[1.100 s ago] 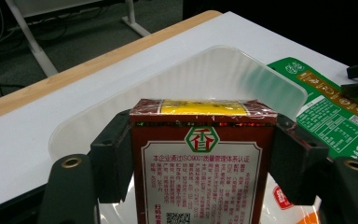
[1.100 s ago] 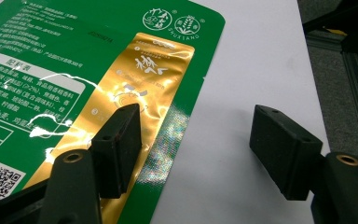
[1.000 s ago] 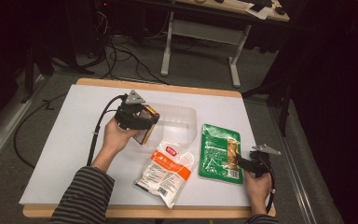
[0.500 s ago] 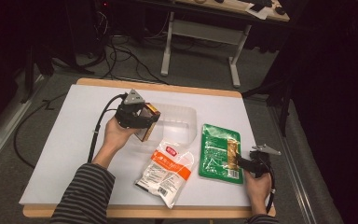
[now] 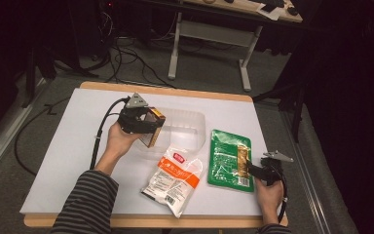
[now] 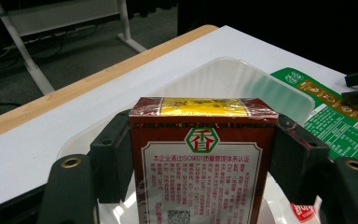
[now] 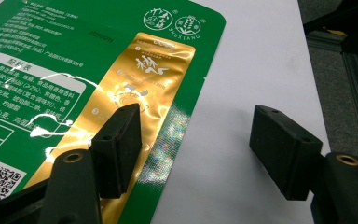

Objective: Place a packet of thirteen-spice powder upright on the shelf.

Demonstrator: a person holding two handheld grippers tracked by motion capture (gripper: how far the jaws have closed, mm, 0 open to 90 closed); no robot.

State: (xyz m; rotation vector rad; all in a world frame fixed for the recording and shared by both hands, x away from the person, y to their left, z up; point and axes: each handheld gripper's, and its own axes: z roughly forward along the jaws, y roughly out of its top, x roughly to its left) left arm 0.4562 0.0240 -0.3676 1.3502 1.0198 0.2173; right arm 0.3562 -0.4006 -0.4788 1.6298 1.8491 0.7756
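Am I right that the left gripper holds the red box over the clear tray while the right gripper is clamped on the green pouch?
Not quite: the right gripper is open at the green pouch, as the right gripper view shows. The left gripper does hold the red box over the clear tray.

– What are you holding up there?
– Your red box (image 6: 203,172): dark red, yellow band on top, a green emblem and white label facing you, upright over the clear tray (image 5: 187,127).
– Touching the tray?
– Seemingly lifted; hard to tell.
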